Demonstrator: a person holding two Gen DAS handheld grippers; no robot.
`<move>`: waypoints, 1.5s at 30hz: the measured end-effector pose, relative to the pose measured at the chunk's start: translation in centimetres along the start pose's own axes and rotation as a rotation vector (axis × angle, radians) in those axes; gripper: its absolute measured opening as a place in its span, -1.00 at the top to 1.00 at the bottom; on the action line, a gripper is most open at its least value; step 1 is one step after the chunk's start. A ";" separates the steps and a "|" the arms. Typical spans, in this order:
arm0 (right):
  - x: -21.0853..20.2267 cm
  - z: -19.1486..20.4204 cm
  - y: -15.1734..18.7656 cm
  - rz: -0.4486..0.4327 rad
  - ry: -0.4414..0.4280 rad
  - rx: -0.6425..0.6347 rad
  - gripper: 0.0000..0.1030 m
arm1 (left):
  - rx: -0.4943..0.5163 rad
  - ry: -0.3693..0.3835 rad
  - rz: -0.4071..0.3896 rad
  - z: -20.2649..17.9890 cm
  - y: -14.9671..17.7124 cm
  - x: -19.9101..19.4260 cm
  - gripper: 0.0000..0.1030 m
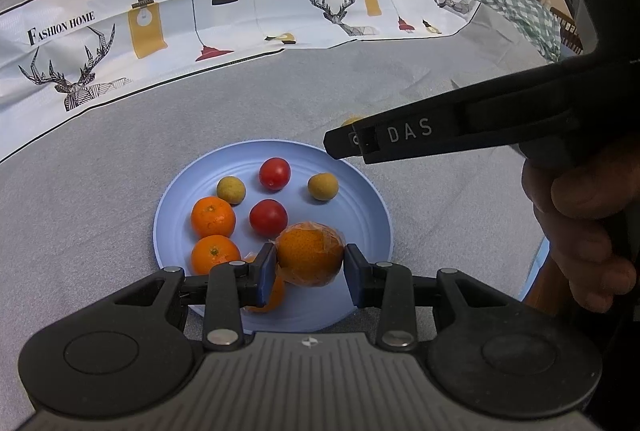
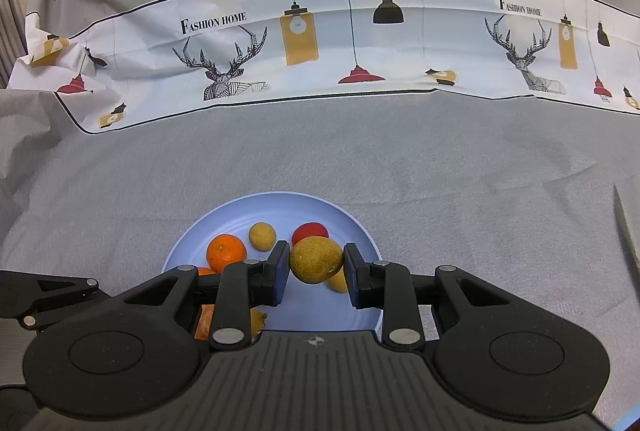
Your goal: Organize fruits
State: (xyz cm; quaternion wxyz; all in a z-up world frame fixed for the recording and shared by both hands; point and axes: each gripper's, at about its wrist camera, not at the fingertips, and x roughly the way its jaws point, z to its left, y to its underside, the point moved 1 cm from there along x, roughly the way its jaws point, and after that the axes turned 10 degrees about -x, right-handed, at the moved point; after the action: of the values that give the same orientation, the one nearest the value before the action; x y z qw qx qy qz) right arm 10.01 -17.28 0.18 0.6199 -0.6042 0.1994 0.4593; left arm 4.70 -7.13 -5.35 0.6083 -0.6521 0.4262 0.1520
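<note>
Holding: both grippers grip fruit above the plate
Left gripper: jaws closed on a wrapped orange in clear film; a pad presses each side; the fruit hangs over the plate's near part
Right gripper: jaws closed on a yellow-green fruit, round and dull-skinned, held over the plate's right half; in the left view this gripper reaches in from the right, a hand on its handle
Plate: pale blue, round, on the grey cloth that covers the table
On the plate: two tomatoes, one behind the other; two mandarins at the left, nearly touching; two small yellow-green fruits, one left of the far tomato, one right of it
Partly hidden: another orange piece lies under the left gripper's left pad; what it is cannot be told
Behind: a white printed band with deer, lamps and "FASHION HOME" crosses the cloth, well apart from the plate
Far right: a green checked cloth at the table's edge
</note>
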 end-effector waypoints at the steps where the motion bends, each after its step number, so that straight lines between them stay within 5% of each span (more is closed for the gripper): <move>1: 0.0 0.0 0.0 0.000 0.000 0.000 0.41 | 0.000 0.000 -0.001 0.0 0.0 0.0 0.22; 14: 0.2 0.1 0.1 0.012 -0.006 0.001 0.39 | -0.016 0.006 0.011 0.2 -0.1 0.0 0.21; 18: -0.2 0.0 0.0 0.002 0.013 0.008 -0.17 | -0.042 0.018 0.008 0.8 -0.4 -0.3 0.19; 24: -1.3 -0.8 0.2 -0.021 0.057 0.048 -0.63 | -0.107 -0.025 -0.042 2.4 -0.6 -2.3 -0.02; 27: -2.2 -1.2 0.1 -0.048 0.093 0.070 -0.92 | -0.138 -0.066 -0.065 3.0 -0.4 -3.9 -0.28; 32: -4.5 -1.1 0.1 -0.070 0.123 0.099 -0.99 | -0.163 -0.126 -0.119 3.0 0.6 -7.0 -0.57; 39: -8.2 1.4 1.5 -0.039 0.159 0.110 -0.99 | -0.259 -0.231 -0.164 1.3 3.6 -10.7 -0.68; 45: -8.4 3.6 3.3 -0.016 0.142 0.097 -0.99 | -0.313 -0.299 -0.113 1.3 4.1 -10.2 -0.97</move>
State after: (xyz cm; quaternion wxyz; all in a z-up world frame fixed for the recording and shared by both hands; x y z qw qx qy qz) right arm 2.04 -17.19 5.71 0.6364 -0.6060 0.2600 0.4002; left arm -3.91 -1.68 -1.04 0.5635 -0.7316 0.2655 0.2770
